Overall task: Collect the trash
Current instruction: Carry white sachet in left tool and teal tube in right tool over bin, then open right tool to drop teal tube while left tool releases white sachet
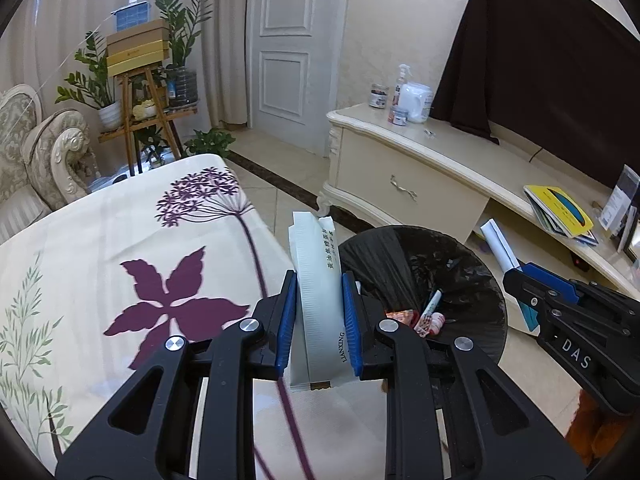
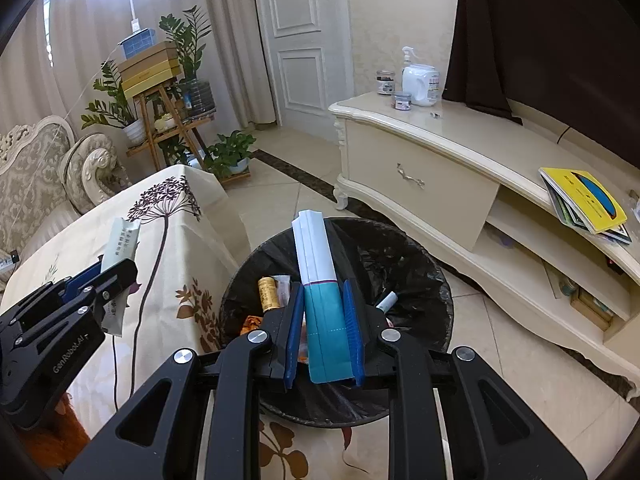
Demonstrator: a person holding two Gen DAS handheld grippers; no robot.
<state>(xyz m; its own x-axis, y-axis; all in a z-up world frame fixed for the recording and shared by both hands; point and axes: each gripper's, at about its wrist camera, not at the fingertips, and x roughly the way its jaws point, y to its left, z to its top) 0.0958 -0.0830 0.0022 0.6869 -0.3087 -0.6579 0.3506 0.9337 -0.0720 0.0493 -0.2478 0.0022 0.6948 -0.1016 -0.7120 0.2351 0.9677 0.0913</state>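
Note:
My left gripper (image 1: 319,280) is shut on a pale grey-white snack wrapper (image 1: 318,300) with printed lettering, held upright over the table edge just left of the bin. My right gripper (image 2: 323,292) is shut on a white and teal packet (image 2: 320,280), standing upright directly above the trash bin (image 2: 436,280). The bin (image 1: 480,280) is round, lined with a black bag, and holds several wrappers and a small bottle (image 2: 267,294). In the left wrist view the right gripper (image 1: 516,280) shows at the right with its packet (image 1: 498,244). The left gripper (image 2: 120,270) and its wrapper (image 2: 122,244) appear at the left of the right wrist view.
A table with a cream floral cloth (image 1: 120,260) stands left of the bin. A cream TV cabinet (image 1: 400,168) with bottles, jars and books runs along the right. A sofa (image 1: 36,152), a plant stand (image 1: 148,120) and a white door (image 1: 288,40) lie beyond, across tiled floor.

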